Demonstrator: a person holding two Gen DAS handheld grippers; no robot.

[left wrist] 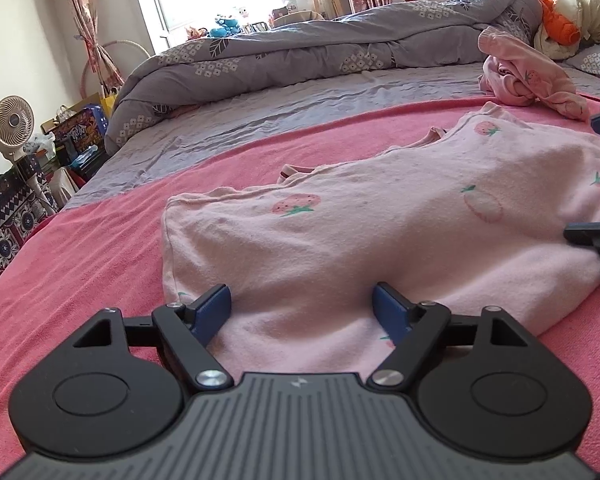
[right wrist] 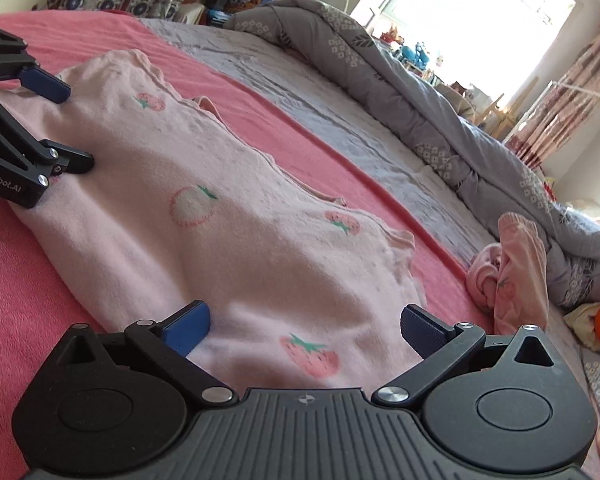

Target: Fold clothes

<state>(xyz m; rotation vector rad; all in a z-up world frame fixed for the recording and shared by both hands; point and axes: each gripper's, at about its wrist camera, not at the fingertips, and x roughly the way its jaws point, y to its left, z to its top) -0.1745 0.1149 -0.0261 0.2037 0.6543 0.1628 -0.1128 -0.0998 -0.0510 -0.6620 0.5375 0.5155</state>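
while the folded pink strawberry shirt (left wrist: 380, 240) lies flat on the pink blanket (left wrist: 100, 248) on the bed, both the left tongs (left wrist: 304, 312) and right tongs (right wrist: 306, 324) stand spread over its near edge, gripping nothing.

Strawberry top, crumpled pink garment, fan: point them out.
Strawberry top (left wrist: 380, 232): left wrist view, middle of the body.
Crumpled pink garment (right wrist: 516, 272): right wrist view, its upright fold.
Fan (left wrist: 10, 124): left wrist view, its grille.

Folded pink strawberry-print garment (left wrist: 380, 232) on bed
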